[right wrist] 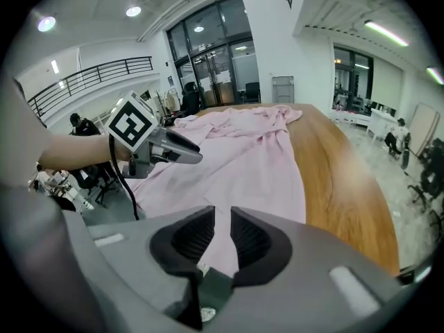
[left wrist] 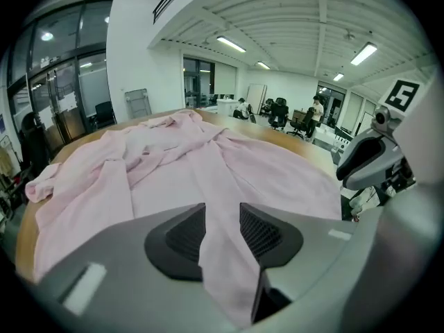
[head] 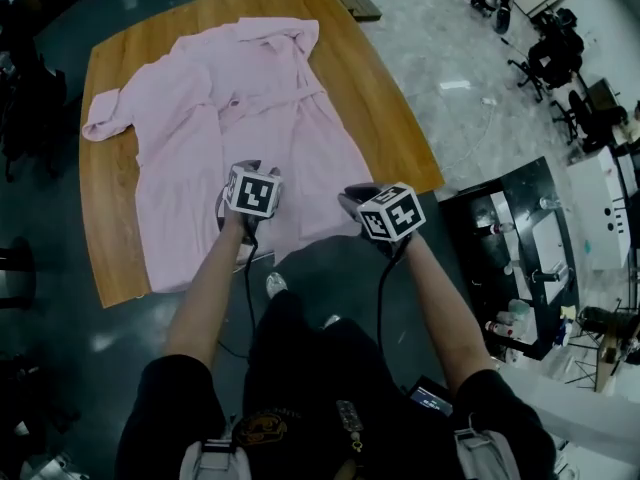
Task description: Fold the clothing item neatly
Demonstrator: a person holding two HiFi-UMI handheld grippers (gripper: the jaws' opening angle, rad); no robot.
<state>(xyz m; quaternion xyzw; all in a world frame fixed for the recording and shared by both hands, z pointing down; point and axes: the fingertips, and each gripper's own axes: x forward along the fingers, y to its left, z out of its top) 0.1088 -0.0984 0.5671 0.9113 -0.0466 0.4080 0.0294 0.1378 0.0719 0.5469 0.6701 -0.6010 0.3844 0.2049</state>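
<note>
Two bare forearms reach forward side by side, the left forearm [head: 205, 303] and the right forearm [head: 440, 298], each hand hidden behind one of the marker cubes [head: 392, 212]. Both tools tip downward over the near edge of the table [head: 110, 238].

On the left claw [left wrist: 222, 217] the ribbed dark pads stand spread. A strip of pink cloth runs between them and drapes back over the grey body, and it does not look pinched.

On the right claw [right wrist: 220, 231] the pads sit close together, pinching a thin fold of the same cloth.

The garment is a robe [head: 250, 98] of pale pink, soft matte fabric with gentle wrinkles. It lies open and mostly flat on the table, collar at the far end, hem at the near edge by the claws. One sleeve [head: 105, 113] stretches out to the left.

Table top: warm wood grain, smooth, rounded corners.
</note>
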